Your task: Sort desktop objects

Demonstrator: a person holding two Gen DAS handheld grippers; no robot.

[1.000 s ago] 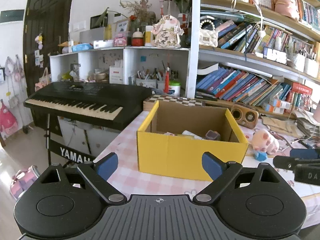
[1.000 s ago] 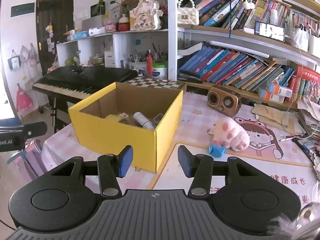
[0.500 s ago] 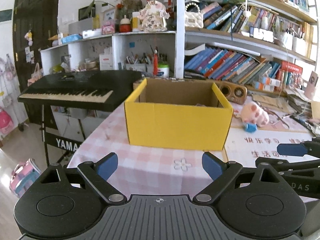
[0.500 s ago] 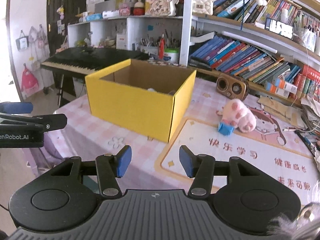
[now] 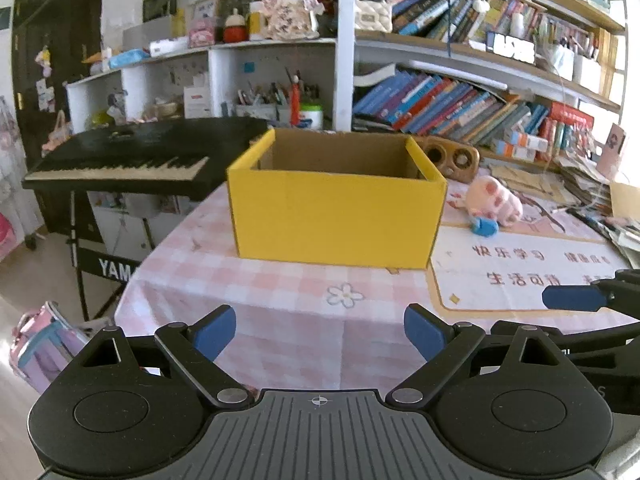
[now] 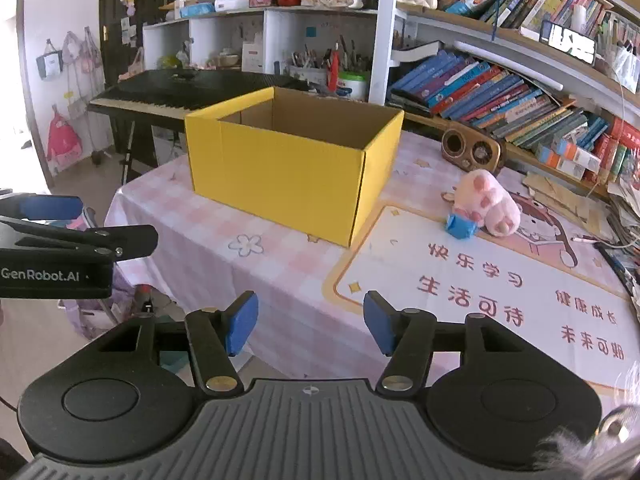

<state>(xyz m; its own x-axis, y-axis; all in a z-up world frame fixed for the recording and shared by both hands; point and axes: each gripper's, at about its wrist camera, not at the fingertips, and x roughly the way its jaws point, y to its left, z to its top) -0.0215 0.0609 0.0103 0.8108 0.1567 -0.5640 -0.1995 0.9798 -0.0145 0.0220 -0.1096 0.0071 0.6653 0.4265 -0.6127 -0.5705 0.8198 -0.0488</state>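
A yellow cardboard box [image 5: 338,216] stands open on the pink checked tablecloth [image 5: 280,296]; it also shows in the right wrist view [image 6: 288,176]. Its contents are hidden from here. A pink plush paw [image 6: 494,204] and a small blue object [image 6: 460,226] lie to the right of the box. My left gripper [image 5: 320,330] is open and empty, held off the table's near edge. My right gripper [image 6: 310,322] is open and empty, also back from the table, to the right of the left one.
A wooden speaker [image 6: 472,152] stands behind the plush paw. A printed desk mat [image 6: 480,280] covers the table's right side. A black keyboard on a stand [image 5: 128,160] is left of the table. Bookshelves [image 5: 460,104] fill the back wall.
Both grippers have pulled back and lowered away from the box, which now looks smaller and farther. Its inside is no longer visible. Both jaws stay open.
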